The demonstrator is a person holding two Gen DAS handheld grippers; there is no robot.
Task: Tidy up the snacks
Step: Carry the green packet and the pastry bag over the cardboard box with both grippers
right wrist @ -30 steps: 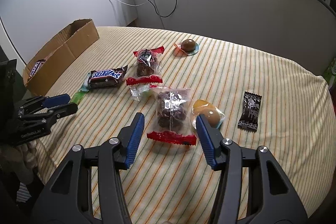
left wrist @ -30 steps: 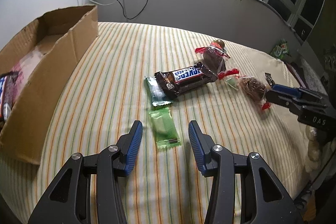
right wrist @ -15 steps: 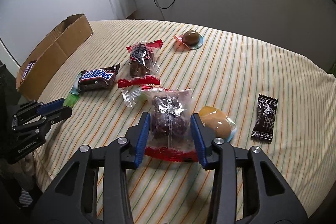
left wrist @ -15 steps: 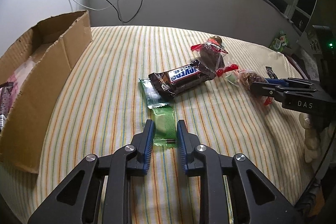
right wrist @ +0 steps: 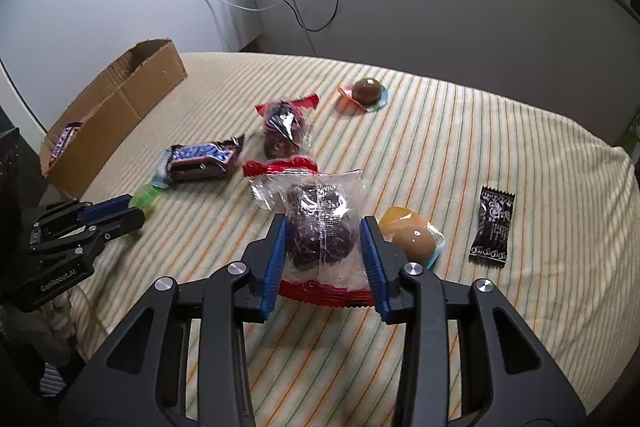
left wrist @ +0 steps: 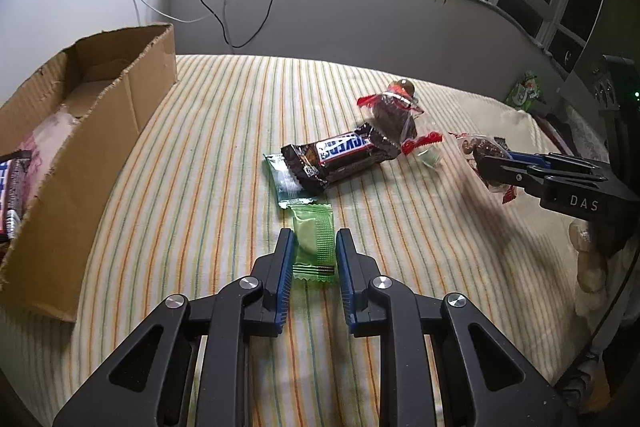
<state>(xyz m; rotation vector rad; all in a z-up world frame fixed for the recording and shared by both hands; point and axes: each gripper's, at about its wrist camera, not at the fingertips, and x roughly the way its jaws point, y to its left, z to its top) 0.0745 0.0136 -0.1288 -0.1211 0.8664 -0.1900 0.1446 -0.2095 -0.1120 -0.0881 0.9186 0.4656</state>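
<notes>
Two snacks are being taken at once. A small green packet [left wrist: 313, 239] lies on the striped bed [left wrist: 208, 155] just short of the Snickers bar [left wrist: 340, 157], its long axis running straight along the left hand-held gripper [left wrist: 311, 259], whose blue pads are pressed against its two long sides, pinching it. Farther from the Snickers bar, toward the person, a clear bag with a dark chocolate lump and a red bottom seal [right wrist: 322, 227] sits between the pads of the right hand-held gripper [right wrist: 323, 251]; its jaws are closing, the pads already bearing on the bag's sides, its long axis likewise in line with the fingers.

For the move to come, the cardboard box [left wrist: 100, 107] matters most: it stands well left of the Snickers bar, open-topped, with a bar already inside, and the left hand is plainly the nearer to it. Bare bedcover lies between packet and box, so the path looks free; the box wall must be cleared by lifting first.

Just right of the clear bag an orange jelly cup [right wrist: 412, 235] nearly touches the right pad, and could be nudged. A black sachet [right wrist: 493, 225] lies beyond it, another red-sealed bag [right wrist: 286, 131] just behind the Snickers bar
</notes>
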